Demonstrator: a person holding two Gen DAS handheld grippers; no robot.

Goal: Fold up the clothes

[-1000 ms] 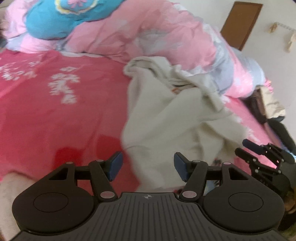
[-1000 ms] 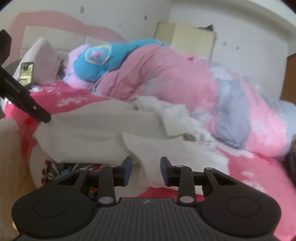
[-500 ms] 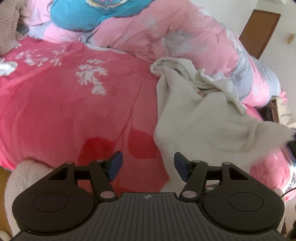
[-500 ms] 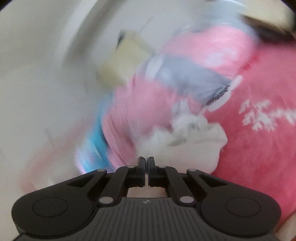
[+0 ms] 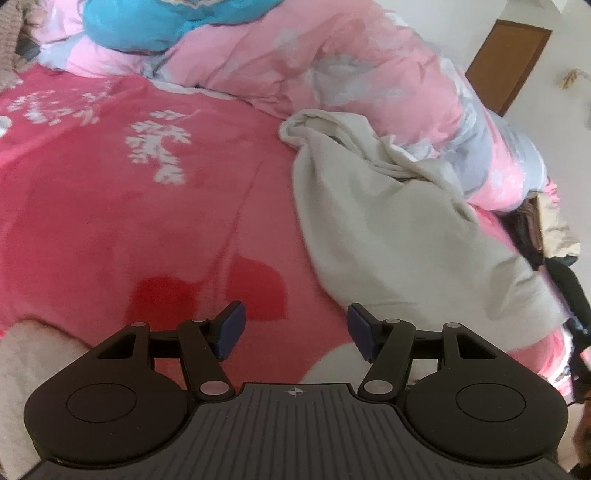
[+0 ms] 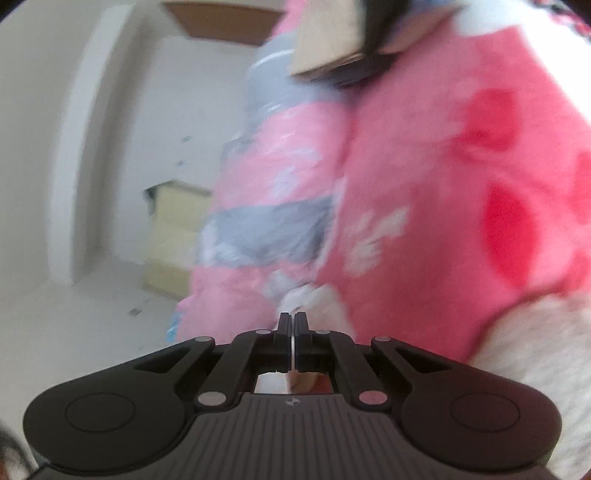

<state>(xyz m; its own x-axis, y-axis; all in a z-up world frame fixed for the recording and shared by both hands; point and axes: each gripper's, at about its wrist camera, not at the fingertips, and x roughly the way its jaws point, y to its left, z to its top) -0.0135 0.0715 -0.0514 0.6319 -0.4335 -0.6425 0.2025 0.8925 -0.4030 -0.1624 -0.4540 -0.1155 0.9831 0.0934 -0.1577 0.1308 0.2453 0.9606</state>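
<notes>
- Left wrist view: left gripper (image 5: 293,326) has fingers wide apart, nothing between them, hovering over the red bedspread (image 5: 110,229) at the bed's near edge.
- Grey-white garment (image 5: 399,236) lies crumpled on the bed, right of the gripper & ahead of it; its far end bunches against the pink quilt (image 5: 332,70). Right finger pad (image 5: 360,328) sits just before the garment's near hem, can't tell if touching.
- Vs 0.5 s ago: fingers same spread; garment's right corner no longer stretched out toward the right, now slumped at the bed edge. Camera a bit closer in.
- Blue cushion (image 5: 166,22) atop the quilt, brown door (image 5: 506,62) far right. No readable writing.
- Right wrist view: right gripper (image 6: 293,325) fingers pressed together, w/ a bit of white cloth (image 6: 314,299) just past the tips; can't tell if it's pinched. Frame blurred & tilted.
- Vs 0.5 s ago: fingers same, closed; view swung, bedspread (image 6: 461,184) now fills the right, wall & a pale cabinet (image 6: 173,240) on the left. No labels legible.
</notes>
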